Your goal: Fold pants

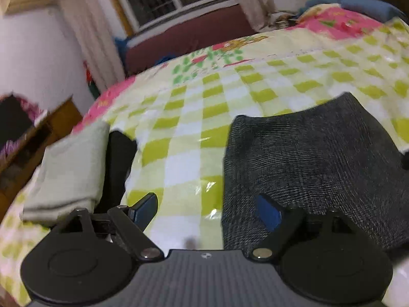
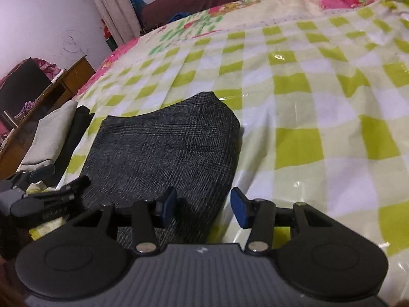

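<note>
Dark grey checked pants (image 1: 314,163) lie folded in a compact block on the green-and-white checked bed cover (image 1: 194,117). They also show in the right wrist view (image 2: 168,148). My left gripper (image 1: 207,212) is open and empty, straddling the pants' left edge, with its right fingertip (image 1: 268,212) over the fabric. My right gripper (image 2: 204,209) is open and empty, straddling the pants' right edge, with its left fingertip (image 2: 167,206) over the fabric. The left gripper shows at the right wrist view's left edge (image 2: 48,199).
A folded pale grey garment (image 1: 71,171) and a folded black one (image 1: 120,163) lie side by side left of the pants. A wooden desk (image 2: 51,92) stands beyond the bed's left side. A pink floral quilt (image 1: 337,23) lies at the far end.
</note>
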A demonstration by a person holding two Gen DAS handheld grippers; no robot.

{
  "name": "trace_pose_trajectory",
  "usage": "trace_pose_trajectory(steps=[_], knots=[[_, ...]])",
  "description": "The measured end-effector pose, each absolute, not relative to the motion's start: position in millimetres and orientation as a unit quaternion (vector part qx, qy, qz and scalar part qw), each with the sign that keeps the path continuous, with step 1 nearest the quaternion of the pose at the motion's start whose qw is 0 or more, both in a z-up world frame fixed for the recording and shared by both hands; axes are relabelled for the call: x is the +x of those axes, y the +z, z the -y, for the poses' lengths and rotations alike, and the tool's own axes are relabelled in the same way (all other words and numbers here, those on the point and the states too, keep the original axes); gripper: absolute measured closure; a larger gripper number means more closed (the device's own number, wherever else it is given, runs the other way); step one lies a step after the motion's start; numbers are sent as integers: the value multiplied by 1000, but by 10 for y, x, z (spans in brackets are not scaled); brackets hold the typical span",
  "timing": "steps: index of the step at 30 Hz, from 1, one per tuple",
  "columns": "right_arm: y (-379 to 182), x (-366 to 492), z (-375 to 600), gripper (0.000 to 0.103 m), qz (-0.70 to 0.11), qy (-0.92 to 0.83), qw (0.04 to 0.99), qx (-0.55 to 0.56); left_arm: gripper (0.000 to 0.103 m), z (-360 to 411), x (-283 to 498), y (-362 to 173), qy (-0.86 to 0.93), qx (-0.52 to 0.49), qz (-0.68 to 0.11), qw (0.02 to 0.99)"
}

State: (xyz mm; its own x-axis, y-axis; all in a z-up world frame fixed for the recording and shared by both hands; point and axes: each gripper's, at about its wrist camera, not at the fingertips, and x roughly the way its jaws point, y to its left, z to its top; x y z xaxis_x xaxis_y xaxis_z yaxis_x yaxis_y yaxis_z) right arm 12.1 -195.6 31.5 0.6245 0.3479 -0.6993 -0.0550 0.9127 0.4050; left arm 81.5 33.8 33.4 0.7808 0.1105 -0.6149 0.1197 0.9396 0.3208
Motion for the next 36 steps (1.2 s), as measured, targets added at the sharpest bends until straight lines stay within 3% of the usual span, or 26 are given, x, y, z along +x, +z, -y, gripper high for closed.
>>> trace_pose_trajectory(steps=[17, 19, 36], knots=[[425, -353, 1635, 54, -407, 145, 887, 159, 4, 26, 143, 444, -43, 143, -331, 932], [426, -368, 1632, 54, -406, 145, 888, 159, 0, 78, 113, 438, -38, 160, -328, 930], [302, -334, 1622, 49, -412, 143, 886, 156, 0, 148, 183, 334, -49, 146, -336, 929]])
